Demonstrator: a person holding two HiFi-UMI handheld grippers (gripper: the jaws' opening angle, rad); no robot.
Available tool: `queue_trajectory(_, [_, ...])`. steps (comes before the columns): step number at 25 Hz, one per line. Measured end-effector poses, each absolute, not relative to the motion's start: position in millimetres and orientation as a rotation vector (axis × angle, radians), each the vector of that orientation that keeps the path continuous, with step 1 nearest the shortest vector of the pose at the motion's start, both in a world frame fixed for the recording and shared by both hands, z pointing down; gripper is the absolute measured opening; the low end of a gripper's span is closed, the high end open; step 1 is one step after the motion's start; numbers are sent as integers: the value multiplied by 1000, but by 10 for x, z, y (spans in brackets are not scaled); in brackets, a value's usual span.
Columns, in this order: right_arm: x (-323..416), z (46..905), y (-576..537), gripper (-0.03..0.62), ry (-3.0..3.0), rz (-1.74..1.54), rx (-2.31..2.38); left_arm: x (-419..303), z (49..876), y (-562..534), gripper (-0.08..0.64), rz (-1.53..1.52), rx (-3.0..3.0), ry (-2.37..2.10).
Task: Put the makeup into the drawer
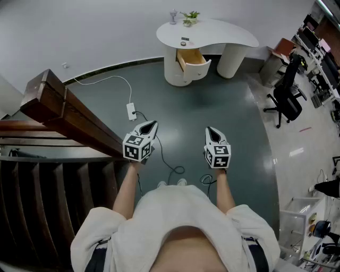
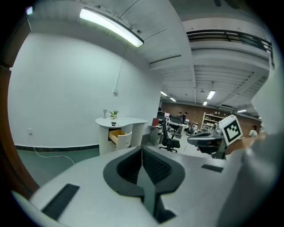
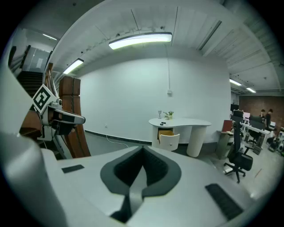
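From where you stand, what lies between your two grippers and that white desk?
In the head view, bare green floor; a white power strip lies just ahead of the left gripper.

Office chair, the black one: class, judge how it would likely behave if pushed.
The office chair would probably roll easily: it stands on a star base on a smooth, glossy floor. Its tall back suggests a high push might tip or swivel it.

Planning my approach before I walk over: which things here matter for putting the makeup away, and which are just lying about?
For the job: white desk; open drawer; small dark items on the desktop, probably makeup; left gripper and right gripper, both shut, empty.
Lying about: potted plant; glass; power strip; office chair; wooden railing.
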State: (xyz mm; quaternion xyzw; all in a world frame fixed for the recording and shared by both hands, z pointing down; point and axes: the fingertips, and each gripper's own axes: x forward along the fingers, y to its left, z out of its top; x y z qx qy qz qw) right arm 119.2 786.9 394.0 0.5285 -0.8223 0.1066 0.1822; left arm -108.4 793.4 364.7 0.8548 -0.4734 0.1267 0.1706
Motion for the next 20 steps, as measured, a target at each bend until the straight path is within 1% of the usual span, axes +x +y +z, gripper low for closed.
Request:
queue_trajectory(13, [1225, 3946, 7848, 0, -2410, 340, 1460, -950, 3662, 7889, 14, 386, 2425, -1337])
queue_trajectory(15, [1196, 3950, 7841, 329, -2459, 360, 1428, -906, 3673, 7889, 14, 390, 2423, -1336])
queue_trajectory(17, [1226, 3950, 7842, 322, -2478, 359, 1422, -854, 3683, 7893, 14, 390, 2419, -1338])
queue_trajectory(20, [1332, 3961, 7847, 339, -2472, 338, 1422, -751, 3685, 7906, 14, 392, 2413, -1342])
